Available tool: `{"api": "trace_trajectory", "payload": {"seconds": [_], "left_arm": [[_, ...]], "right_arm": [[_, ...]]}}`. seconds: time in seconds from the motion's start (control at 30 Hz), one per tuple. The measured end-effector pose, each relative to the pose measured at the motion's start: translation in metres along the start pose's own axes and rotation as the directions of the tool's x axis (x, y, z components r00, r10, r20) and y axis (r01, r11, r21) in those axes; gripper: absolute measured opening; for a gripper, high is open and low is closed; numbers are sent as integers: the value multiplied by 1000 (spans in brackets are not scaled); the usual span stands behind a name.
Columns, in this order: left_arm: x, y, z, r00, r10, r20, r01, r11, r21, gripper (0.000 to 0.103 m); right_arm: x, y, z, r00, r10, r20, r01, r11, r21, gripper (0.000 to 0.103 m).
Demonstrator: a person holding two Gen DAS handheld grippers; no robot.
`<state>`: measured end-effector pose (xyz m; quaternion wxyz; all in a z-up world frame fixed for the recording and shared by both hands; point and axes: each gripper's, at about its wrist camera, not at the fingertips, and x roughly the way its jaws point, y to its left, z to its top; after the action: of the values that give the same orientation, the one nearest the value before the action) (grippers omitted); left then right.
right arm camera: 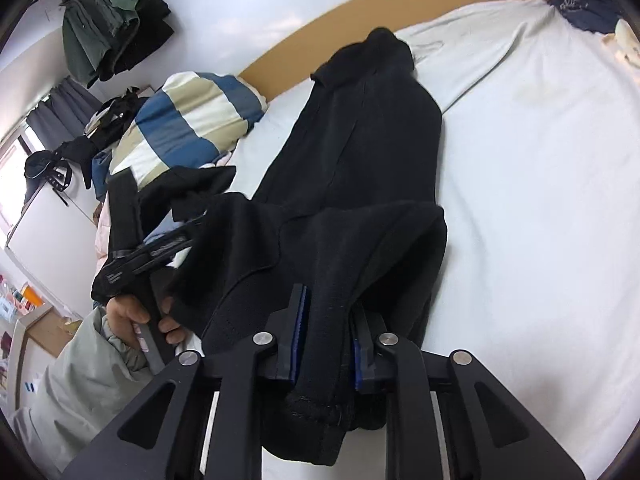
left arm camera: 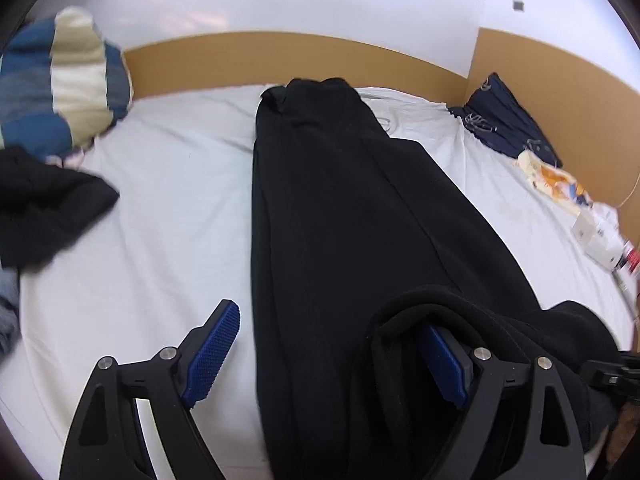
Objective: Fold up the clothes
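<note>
Right wrist view: black garment pinched at its near end

Right tool (right arm camera: 328,344) is pressed onto a bunched fold of the black garment (right arm camera: 360,152); the garment lies lengthwise on the white bed sheet (right arm camera: 540,200), its near end lifted; left tool (left arm camera: 332,356) stands spread, one blue pad (left arm camera: 212,352) bare, the other under draped cloth; a striped duvet (right arm camera: 188,120) sits beside.
</note>
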<state>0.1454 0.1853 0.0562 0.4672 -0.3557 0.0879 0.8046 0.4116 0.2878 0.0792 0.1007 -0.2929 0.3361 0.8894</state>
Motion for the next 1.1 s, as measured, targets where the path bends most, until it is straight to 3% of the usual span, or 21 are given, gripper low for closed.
{"api": "trace_trajectory", "payload": {"seconds": [0.13, 0.23, 0.3, 0.4, 0.5, 0.57, 0.63, 0.73, 0.8, 0.87, 0.97, 1.1], "left_arm": [[-30, 29, -18, 999, -52, -3, 52, 996, -75, 89], [-55, 31, -30, 1000, 12, -23, -12, 1000, -10, 88], [-70, 35, -34, 1000, 26, -11, -26, 1000, -1, 88], [-80, 49, -24, 998, 53, 24, -51, 995, -87, 88], [-83, 43, -6, 996, 2, 84, 11, 988, -157, 88], [-83, 15, 6, 991, -66, 112, 77, 993, -93, 88], [-79, -27, 13, 991, -85, 105, 83, 996, 23, 88], [-75, -105, 9, 992, -52, 118, 18, 961, 275, 88], [-65, -134, 5, 992, 12, 128, -55, 940, 336, 88], [-52, -133, 5, 994, 68, 87, -90, 954, 285, 88], [-43, -98, -1, 990, 141, -5, -139, 981, 138, 88], [-44, -37, -25, 968, 231, -94, -229, 973, 26, 87]], "right_arm": [[21, 5, 7, 999, -16, -36, 15, 999, -36, 23], [27, 7, 3, 998, -41, -44, 37, 996, -87, 24], [20, -2, -2, 999, -25, -37, 23, 998, -60, 24], [15, -3, -8, 999, -30, -36, 28, 998, -58, 25], [4, 2, -9, 998, -53, -34, 50, 995, -89, 33], [-11, 3, -7, 998, -53, -20, 50, 993, -110, 33], [-32, 1, -2, 997, -70, 19, 72, 989, -130, 33], [-66, -1, 11, 986, -136, 92, 148, 980, -136, 33], [-79, 4, 18, 979, -160, 123, 179, 971, -157, 33], [-72, 21, 21, 980, -152, 126, 178, 958, -224, 33], [-39, 39, 23, 992, -92, 85, 113, 951, -289, 33], [18, 40, 19, 999, -31, -33, 21, 963, -267, 33]]}}
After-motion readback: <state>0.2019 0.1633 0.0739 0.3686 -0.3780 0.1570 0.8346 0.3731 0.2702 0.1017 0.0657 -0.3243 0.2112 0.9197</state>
